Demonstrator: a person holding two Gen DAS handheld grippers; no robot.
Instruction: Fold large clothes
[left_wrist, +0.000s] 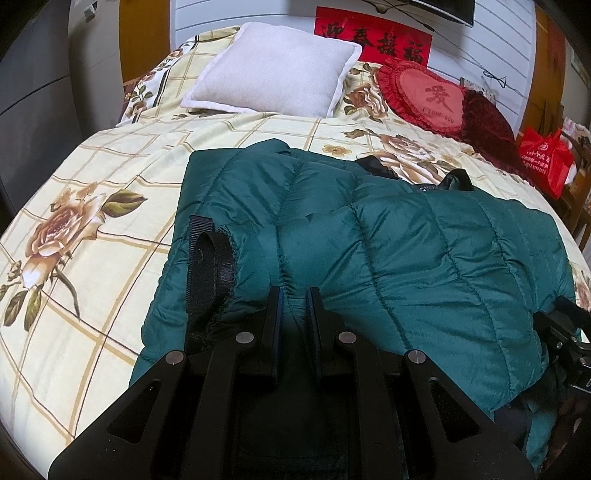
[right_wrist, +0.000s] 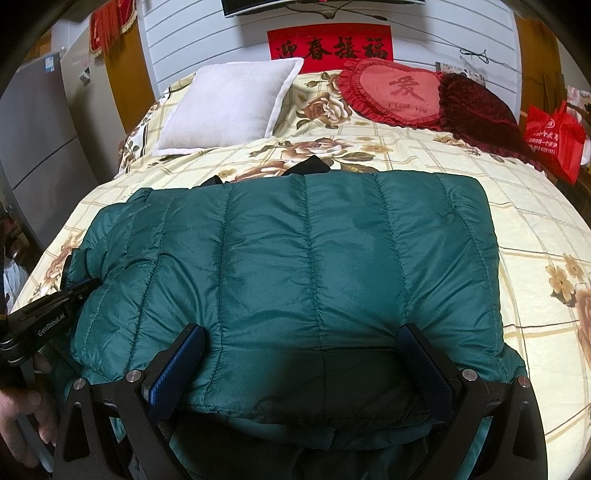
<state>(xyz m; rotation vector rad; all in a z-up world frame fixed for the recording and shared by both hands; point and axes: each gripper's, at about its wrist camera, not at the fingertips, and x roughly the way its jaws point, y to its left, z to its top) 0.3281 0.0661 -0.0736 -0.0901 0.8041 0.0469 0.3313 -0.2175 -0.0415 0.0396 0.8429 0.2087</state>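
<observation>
A dark green quilted jacket (left_wrist: 406, 251) lies folded into a rough rectangle on the floral bed sheet (left_wrist: 92, 206). My left gripper (left_wrist: 294, 295) is shut on the jacket's near edge, with a pinch of green fabric between its pads, just right of a black cuff strap (left_wrist: 207, 258). In the right wrist view the jacket (right_wrist: 314, 258) fills the middle. My right gripper (right_wrist: 301, 332) stands wide open, its blue-padded fingers (right_wrist: 181, 354) resting on either side of the near folded edge. The left gripper (right_wrist: 88, 284) shows at the jacket's left edge. Black lining (right_wrist: 310, 164) peeks out at the far side.
A white pillow (right_wrist: 229, 107), a red heart cushion (right_wrist: 391, 92) and a dark red cushion (right_wrist: 476, 110) lie at the head of the bed. A red bag (right_wrist: 554, 140) stands off the right side, a grey cabinet (right_wrist: 33, 140) on the left. A hand (right_wrist: 22, 406) holds the left gripper's handle.
</observation>
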